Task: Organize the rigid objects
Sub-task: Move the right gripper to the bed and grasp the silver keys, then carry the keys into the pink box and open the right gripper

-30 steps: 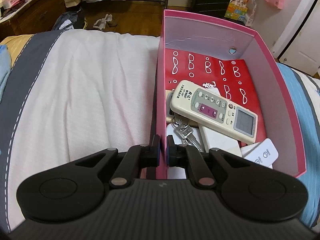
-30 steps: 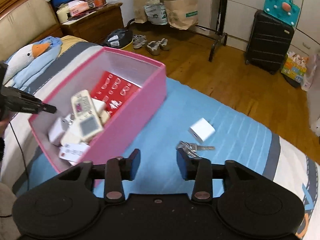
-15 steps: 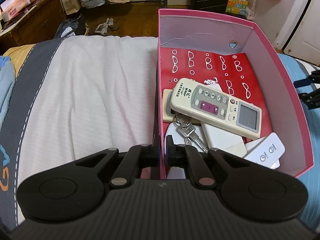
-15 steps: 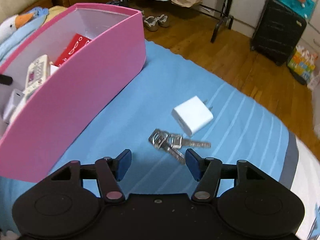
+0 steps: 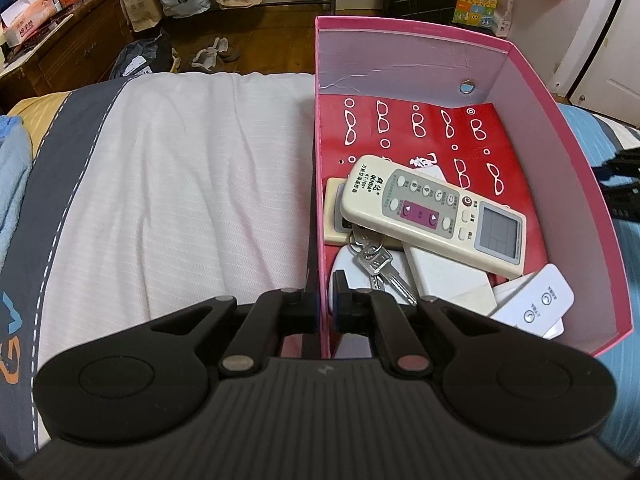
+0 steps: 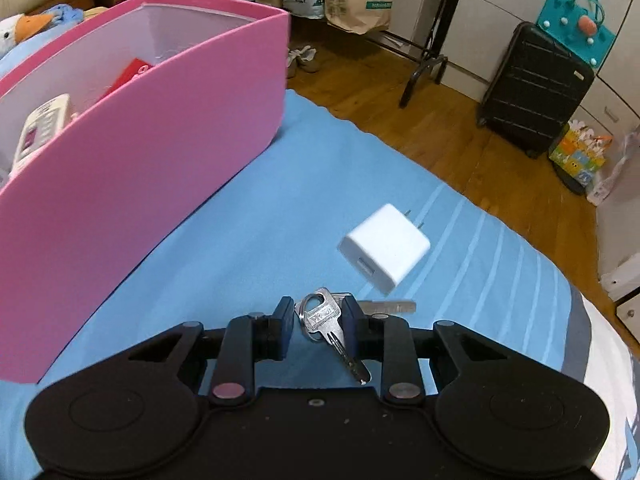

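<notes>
On blue striped bedspread [image 6: 248, 216], near bed's foot edge: silver key bunch on ring [image 6: 326, 322] lies flat, just beside white cube charger [image 6: 386, 250]. Right gripper [image 6: 316, 326] jaws part-open, straddling key heads, not yet pinching. Close on thick heads and ring, not thin blades; watch for fabric snag, dangling keys. Left gripper [image 5: 324, 304] jaws clamped on near wall of pink cardboard box [image 5: 320, 184], steadying it for drop-in.

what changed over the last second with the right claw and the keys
The right claw came down from above the pink box to the keys on the blue sheet and narrowed around them. White charger unmoved; left claw still clamps the box wall.
</notes>
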### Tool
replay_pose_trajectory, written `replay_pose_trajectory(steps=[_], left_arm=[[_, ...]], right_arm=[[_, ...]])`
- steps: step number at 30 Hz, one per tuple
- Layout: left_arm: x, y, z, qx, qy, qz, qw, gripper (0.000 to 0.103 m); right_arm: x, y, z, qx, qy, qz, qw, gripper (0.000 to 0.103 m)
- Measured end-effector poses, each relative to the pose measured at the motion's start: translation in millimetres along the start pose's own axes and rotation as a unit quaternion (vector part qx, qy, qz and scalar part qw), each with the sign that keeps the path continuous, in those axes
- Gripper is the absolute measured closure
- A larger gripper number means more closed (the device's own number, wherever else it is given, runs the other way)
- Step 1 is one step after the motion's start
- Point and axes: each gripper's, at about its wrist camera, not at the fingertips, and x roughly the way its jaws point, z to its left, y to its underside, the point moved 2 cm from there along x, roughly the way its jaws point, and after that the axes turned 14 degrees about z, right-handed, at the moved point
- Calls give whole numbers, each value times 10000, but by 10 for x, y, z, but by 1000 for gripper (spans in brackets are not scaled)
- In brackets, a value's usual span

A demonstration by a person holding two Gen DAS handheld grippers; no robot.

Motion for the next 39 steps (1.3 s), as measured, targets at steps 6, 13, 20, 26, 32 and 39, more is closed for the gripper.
replay_pose_trajectory(steps=[6, 13, 20, 26, 32, 39], left_arm=[[-6, 3, -7, -20, 16, 4, 10000, 98], [-18, 6, -6, -36, -3, 1, 10000, 98], [-72, 33, -15, 16, -84, -105, 9999, 98], [-77, 31, -3, 2, -40, -110, 9999, 98], [-65, 27, 31, -67, 83, -96, 9999, 98], [-57, 28, 54, -80, 141, -112, 9998, 98]], right_arm=[[-250, 161, 158, 77, -58, -343, 9994, 73], [-643, 231, 342, 92, -182, -773, 9968, 73], [-1137, 149, 443, -78, -414, -1171, 9922, 73], [-1624, 26, 630, -207, -535, -1674, 9842, 73], [-2074, -142, 823, -531, -733, -2029, 9750, 73], [-1910, -253, 1058, -623, -1679, -1854, 9662, 73]])
